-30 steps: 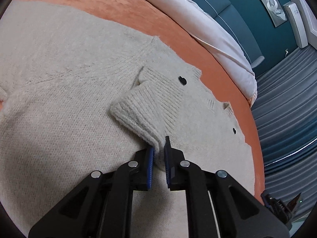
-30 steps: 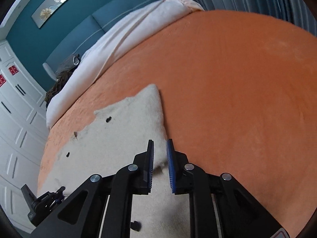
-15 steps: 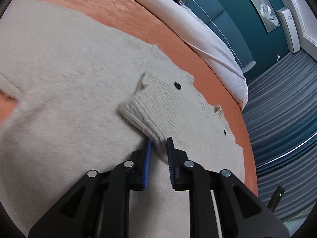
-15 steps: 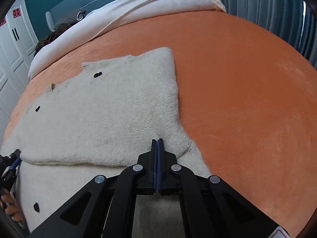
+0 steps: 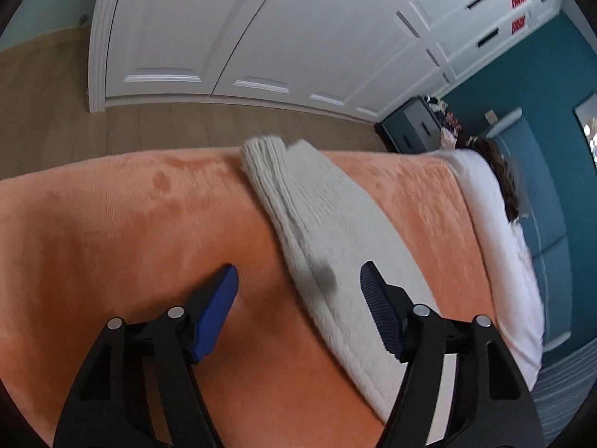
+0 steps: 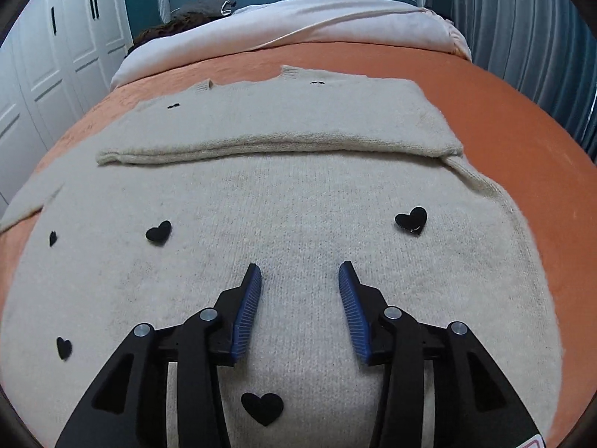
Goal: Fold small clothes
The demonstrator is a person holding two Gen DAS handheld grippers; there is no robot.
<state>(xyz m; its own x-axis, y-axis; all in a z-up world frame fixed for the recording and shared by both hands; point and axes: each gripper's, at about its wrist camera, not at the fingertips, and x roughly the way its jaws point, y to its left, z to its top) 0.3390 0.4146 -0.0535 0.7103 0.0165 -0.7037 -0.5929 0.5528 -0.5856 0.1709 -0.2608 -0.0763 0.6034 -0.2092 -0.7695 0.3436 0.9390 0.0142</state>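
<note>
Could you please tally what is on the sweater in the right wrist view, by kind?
Black hearts: 5
Small dark buttons near the far edge: 2
Sleeves folded across the sweater: 1
Total: 8

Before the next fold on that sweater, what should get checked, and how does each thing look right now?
1. Left claw open and empty: ok.
2. Right claw open and empty: ok.
3. Sleeve folded flat across the sweater: ok.
4. Other sleeve folded in: not ok, it lies stretched out on the blanket.
5. Sweater clear of the bed edge: cannot tell, its near hem is out of view.
</note>
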